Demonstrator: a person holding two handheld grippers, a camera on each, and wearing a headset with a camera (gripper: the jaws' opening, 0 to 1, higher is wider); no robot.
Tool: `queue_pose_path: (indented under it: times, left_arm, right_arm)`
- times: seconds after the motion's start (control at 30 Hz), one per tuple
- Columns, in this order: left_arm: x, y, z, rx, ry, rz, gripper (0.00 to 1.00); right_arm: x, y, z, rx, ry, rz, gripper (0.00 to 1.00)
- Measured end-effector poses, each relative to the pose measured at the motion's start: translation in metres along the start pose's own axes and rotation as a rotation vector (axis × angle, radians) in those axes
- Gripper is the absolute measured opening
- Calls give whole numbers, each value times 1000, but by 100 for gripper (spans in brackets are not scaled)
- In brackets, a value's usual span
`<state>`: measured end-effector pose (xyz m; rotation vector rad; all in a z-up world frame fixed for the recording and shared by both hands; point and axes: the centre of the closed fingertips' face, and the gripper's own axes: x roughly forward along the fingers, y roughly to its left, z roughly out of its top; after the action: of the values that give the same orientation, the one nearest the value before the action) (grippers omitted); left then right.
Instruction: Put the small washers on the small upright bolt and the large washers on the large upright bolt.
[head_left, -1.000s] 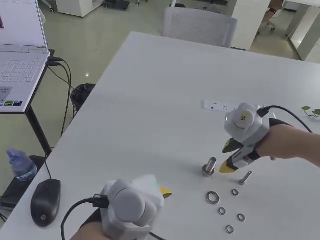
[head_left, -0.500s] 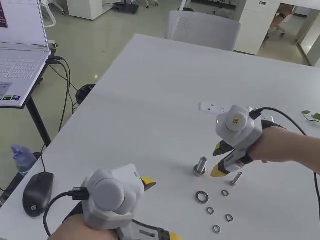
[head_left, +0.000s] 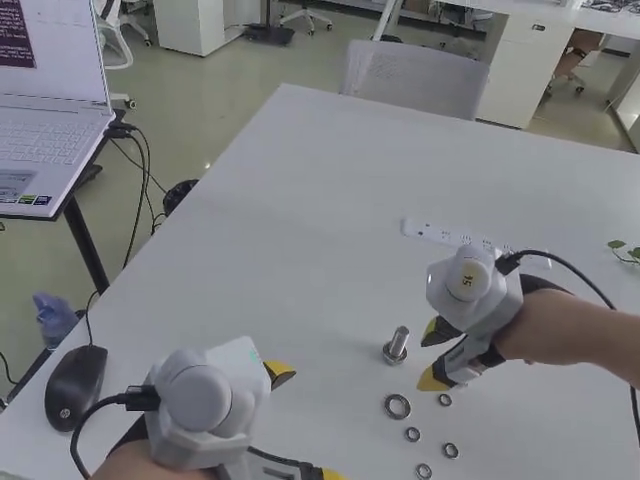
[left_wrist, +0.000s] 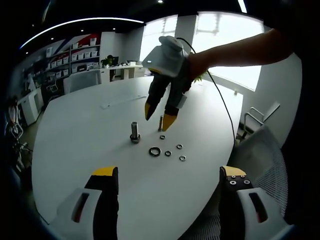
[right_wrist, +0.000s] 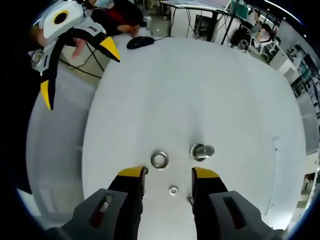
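Our right hand-held gripper (right_wrist: 168, 175), jaws spread and empty, hangs over the worktop (right_wrist: 200, 75), with one small washer (right_wrist: 173, 190) between them, the large washer (right_wrist: 159, 159) at 11 o'clock and the large upright bolt (right_wrist: 201, 151) at 1 o'clock. Our left hand-held gripper (left_wrist: 169, 172), likewise spread and empty, faces these at 12 o'clock.

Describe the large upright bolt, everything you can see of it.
The large bolt looks like silvery metal and stands upright on its wider base on the white table, shank pointing up. No washer sits on it. The large washer lies apart nearby, and the open right gripper hovers beside the bolt without touching it.
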<state>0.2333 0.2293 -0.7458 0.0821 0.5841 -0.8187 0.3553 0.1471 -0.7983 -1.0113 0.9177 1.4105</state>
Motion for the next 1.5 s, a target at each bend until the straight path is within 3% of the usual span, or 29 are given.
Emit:
queue_pose_path:
  times: [0.17,0.4,0.77,1.13,1.3,1.5]
  left_arm:
    - [1,-3,3,18,2,-4,83]
    - [2,-10,4,31,-4,-23,82]
    - [-2,-7,2,29,6,-16,82]
    - [2,-12,-4,35,25,-49,80]
    - [-2,-14,-1,63,40,-66,79]
    - [-2,-12,-1,56,37,-68,78]
  right_arm:
    - [5,9,-1,-11,6,8,39]
    - [22,14,-8,28,-3,17,39]
    - [46,11,-17,50,16,19,38]
    - [66,11,-16,56,28,19,38]
    - [71,11,-19,59,42,20,38]
    - [75,12,-19,52,48,14,37]
